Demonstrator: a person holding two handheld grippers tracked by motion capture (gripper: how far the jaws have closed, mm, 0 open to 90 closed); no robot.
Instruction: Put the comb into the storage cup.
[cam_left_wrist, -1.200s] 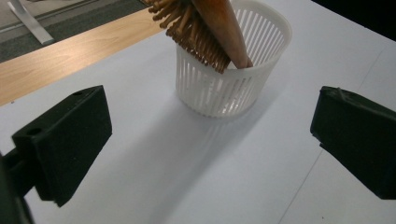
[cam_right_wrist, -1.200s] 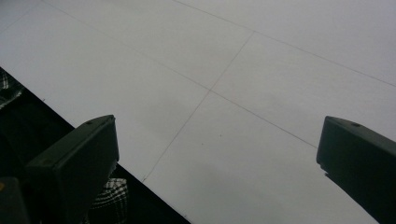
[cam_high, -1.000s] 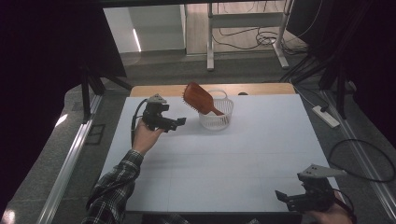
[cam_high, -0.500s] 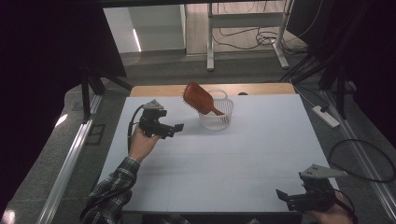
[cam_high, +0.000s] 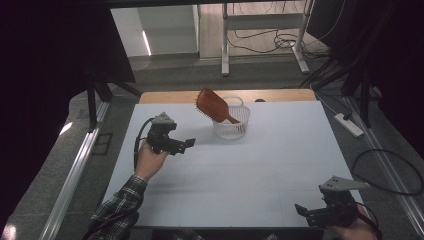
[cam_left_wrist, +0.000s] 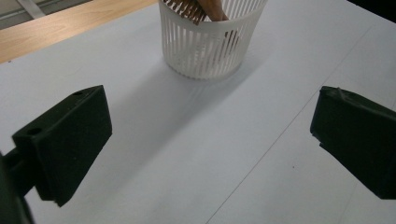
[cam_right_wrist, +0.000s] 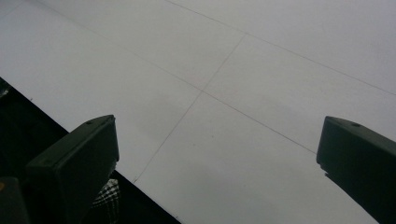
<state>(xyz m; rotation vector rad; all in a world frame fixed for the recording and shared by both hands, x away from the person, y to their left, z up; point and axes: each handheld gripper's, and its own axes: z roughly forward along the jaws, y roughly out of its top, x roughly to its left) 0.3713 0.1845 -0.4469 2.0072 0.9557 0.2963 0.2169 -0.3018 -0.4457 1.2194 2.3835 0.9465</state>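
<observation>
A brown hairbrush (cam_high: 212, 105) stands tilted in a white slatted basket (cam_high: 231, 122) near the far middle of the white table (cam_high: 280, 150); its bristled head leans out over the rim to the left. The basket (cam_left_wrist: 210, 44) shows at the top of the left gripper view with the brush (cam_left_wrist: 205, 8) inside. My left gripper (cam_high: 186, 145) hovers left of the basket and nearer to me, open, nothing between its jaws (cam_left_wrist: 210, 154). My right gripper (cam_high: 302, 211) sits open at the table's near right edge (cam_right_wrist: 215, 158), pointing left over bare tabletop.
A strip of wooden tabletop (cam_high: 165, 96) runs behind the white sheet. A power strip (cam_high: 348, 125) and cables lie on the floor at the right. Dark stands and a metal frame stand beyond the table.
My left gripper has drawn back from the basket toward the near left, step by step. The right gripper has stayed where it was.
</observation>
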